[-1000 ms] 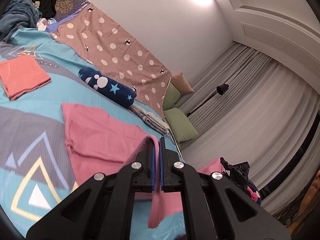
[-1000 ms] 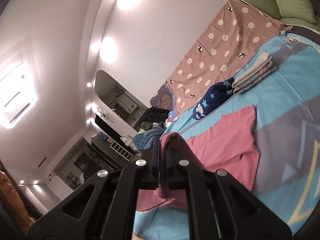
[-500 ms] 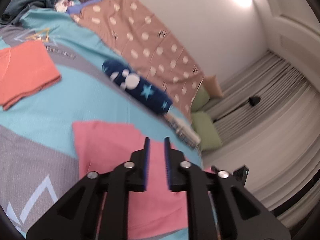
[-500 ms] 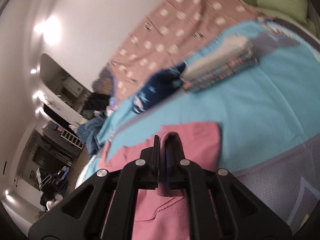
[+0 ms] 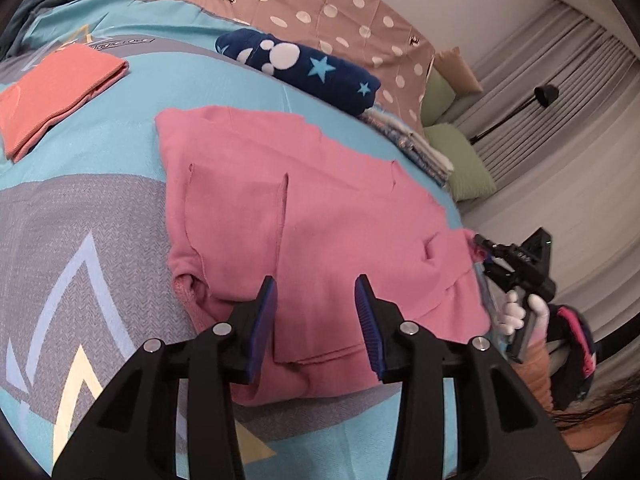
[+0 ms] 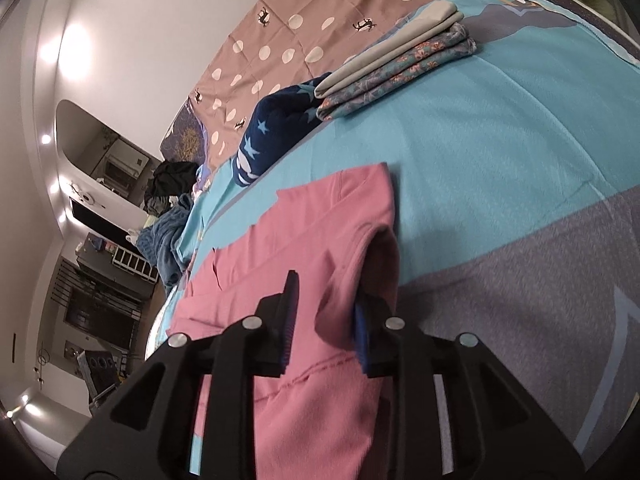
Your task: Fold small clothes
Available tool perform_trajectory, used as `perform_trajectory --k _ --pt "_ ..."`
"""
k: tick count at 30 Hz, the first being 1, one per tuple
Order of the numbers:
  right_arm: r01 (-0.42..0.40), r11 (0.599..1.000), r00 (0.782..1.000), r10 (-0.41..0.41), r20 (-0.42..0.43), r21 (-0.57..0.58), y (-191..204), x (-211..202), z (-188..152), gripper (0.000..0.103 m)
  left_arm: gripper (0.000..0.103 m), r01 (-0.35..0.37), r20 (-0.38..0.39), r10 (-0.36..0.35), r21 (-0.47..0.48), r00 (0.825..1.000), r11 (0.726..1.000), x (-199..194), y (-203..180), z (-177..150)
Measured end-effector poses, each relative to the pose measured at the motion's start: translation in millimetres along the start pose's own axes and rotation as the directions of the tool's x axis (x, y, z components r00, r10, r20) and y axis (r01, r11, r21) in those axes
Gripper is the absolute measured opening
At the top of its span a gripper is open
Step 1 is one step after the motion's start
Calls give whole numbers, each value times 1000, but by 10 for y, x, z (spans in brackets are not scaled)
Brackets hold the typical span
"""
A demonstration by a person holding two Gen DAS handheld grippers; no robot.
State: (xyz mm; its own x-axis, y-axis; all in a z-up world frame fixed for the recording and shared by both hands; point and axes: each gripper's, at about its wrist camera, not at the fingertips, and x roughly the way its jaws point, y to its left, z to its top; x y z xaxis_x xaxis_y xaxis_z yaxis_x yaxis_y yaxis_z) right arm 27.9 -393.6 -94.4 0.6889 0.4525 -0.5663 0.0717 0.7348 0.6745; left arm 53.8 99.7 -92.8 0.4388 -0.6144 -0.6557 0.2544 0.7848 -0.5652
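Pink garment (image 5: 320, 220) lying on the bedspread (image 5: 100, 232), doubled over on itself, its near edge towards 6 o'clock in my left view. A second ago both my claws were pinched on a raised edge of this cloth; half a second ago the left had begun to part while the right still gripped. Now my left gripper (image 5: 316, 316) stands wide, nothing between its blue pads, hovering over the laid fold. My right gripper (image 6: 324, 320) is also parted; a hump of pink cloth still drapes against its right pad at about 3 o'clock, so whether it has slipped fully free I cannot tell. I judge that one fold has just been laid down and released, and that the next calls for a fresh grasp on an edge. Finished pieces lie beyond: orange folded cloth (image 5: 56, 92) at 10 o'clock, navy star-print roll (image 5: 304, 68) at 12, a folded stack (image 6: 400, 64) at 1 in the right view.
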Motion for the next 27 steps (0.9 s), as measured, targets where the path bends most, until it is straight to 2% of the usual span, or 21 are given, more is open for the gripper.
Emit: perform_trajectory --k 1,2,3,4,8,11,13,16,18,20,21,23,26,27 --pt "7 1000 1000 -7 -2 -2 -1 -7 -19 26 22 -17 -6 17 20 1000 1000 42 -7 5" --pt "12 1000 1000 -12 -4 -5 -15 -36 -39 25 1 -28 -6 28 40 1000 999 67 -26 8" --pt "21 1000 1000 -22 -4 -10 -14 -54 -55 20 1 -39 -3 39 61 999 997 87 -44 13" --pt "29 999 1000 -29 -3 -14 -10 -75 -66 9 1 -50 7 49 72 999 996 76 -65 21" --pt "13 1000 999 -13 38 2 -11 -249 -68 7 1 -14 75 8 76 997 997 -82 -181 97" --pt "-29 999 997 27 74 16 17 -378 -25 6 1 103 145 -106 29 984 994 -301 -229 210" --pt "-98 995 989 94 112 32 53 -521 19 6 1 198 214 -196 14 957 980 -523 -279 282" --pt "-219 976 959 210 188 25 178 -807 124 6 1 281 306 -275 26 911 959 -826 -420 383" --pt "-291 957 928 285 238 -10 326 -1011 206 6 1 323 387 -314 45 867 945 -1096 -535 476" --pt "-317 947 909 319 269 -53 462 -1147 267 6 1 330 457 -321 62 830 942 -1299 -656 555" --pt "-301 951 908 310 281 -77 547 -1186 320 6 1 313 485 -303 63 820 948 -1366 -696 605" --pt "-250 964 924 266 275 -93 638 -1131 429 6 0 245 528 -224 32 819 969 -1398 -716 739" --pt "-173 983 958 183 221 -64 661 -732 697 6 0 145 530 -82 -77 844 986 -1206 -534 1040" --pt "-141 988 970 150 191 -61 648 -530 796 6 0 85 523 -9 -121 853 989 -1065 -426 1148"
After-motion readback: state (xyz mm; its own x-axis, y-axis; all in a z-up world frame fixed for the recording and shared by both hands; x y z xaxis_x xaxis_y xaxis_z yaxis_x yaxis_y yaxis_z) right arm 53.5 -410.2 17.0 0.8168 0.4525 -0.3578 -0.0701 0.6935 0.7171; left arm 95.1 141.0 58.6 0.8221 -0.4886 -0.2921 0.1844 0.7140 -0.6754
